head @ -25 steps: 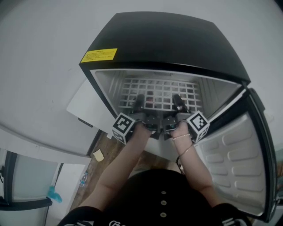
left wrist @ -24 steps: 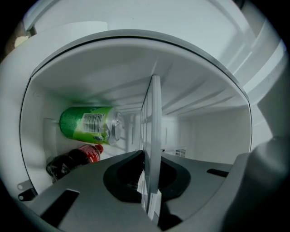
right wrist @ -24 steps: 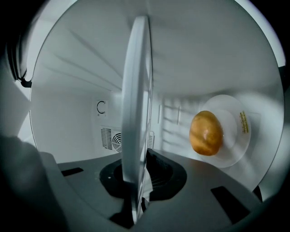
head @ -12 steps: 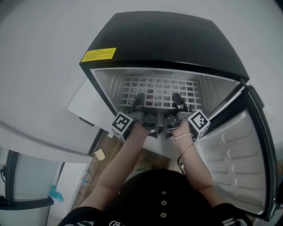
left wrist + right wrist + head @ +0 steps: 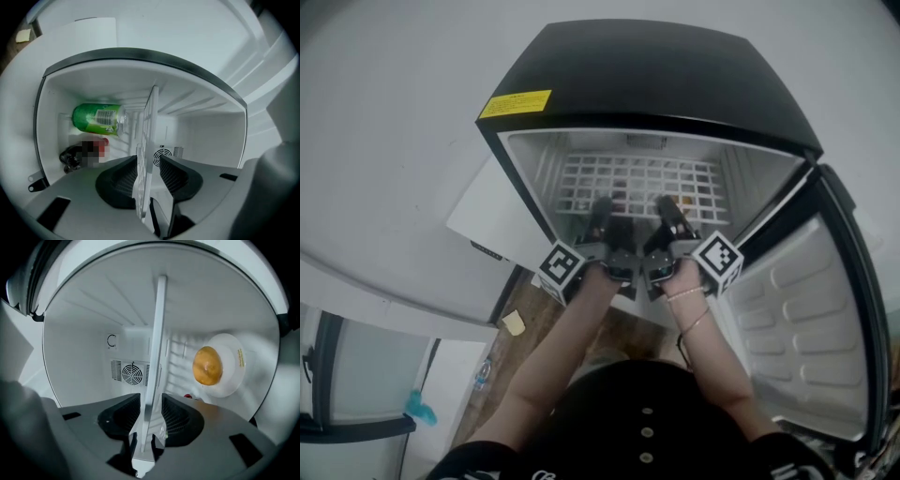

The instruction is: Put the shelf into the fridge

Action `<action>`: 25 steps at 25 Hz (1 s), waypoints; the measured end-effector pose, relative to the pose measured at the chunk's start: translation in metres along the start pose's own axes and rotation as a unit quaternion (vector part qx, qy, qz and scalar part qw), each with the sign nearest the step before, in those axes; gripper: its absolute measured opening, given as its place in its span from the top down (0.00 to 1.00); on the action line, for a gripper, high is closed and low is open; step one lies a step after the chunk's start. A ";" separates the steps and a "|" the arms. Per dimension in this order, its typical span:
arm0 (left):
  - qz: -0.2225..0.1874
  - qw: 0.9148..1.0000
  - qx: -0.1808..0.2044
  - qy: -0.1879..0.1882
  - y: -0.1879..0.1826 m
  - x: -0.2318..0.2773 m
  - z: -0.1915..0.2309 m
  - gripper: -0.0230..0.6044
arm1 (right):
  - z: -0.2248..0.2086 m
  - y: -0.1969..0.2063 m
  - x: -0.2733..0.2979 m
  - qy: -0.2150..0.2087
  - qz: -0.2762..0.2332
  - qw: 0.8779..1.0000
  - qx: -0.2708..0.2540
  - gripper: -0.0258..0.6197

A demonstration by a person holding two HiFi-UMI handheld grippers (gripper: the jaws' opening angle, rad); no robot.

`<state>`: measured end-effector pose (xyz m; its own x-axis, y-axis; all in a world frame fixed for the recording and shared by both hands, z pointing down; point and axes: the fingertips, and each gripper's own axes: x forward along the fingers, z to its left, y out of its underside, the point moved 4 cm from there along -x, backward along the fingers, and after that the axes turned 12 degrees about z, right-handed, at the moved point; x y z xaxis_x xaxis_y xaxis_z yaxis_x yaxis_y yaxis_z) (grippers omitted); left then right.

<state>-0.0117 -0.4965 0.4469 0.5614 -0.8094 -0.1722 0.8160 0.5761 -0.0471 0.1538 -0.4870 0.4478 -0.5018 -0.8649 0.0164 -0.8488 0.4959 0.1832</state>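
Release step, I judged: the white wire-grid shelf (image 5: 639, 183) lay level inside the black mini fridge (image 5: 656, 75), left gripper (image 5: 149, 161) and right gripper (image 5: 151, 401) opening off its front edge (edge between jaws, unpinched), next needing both drawn straight out.

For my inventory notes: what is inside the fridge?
A white wire shelf, a green bottle, a plate bearing a round yellow food, and a rear fan grille. A dark item by the bottle cannot be identified.
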 end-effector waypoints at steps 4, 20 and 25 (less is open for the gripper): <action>0.028 1.000 0.010 0.000 0.012 -0.010 -0.007 0.74 | 0.002 0.011 -0.010 0.001 0.008 1.000 -0.001 0.76; 0.107 0.989 0.094 0.024 0.039 -0.058 -0.053 0.86 | 0.049 0.059 -0.061 0.032 0.026 0.989 -0.144 0.84; 0.129 0.982 0.135 0.034 0.049 -0.077 -0.070 0.90 | 0.069 0.076 -0.080 0.038 0.028 0.977 -0.210 0.91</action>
<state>-0.0246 -0.3977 0.3886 0.7518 -0.6253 -0.2090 0.6590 0.7029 0.2675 0.1178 -0.3745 0.3925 -0.5186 -0.8483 0.1071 -0.6697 0.4809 0.5659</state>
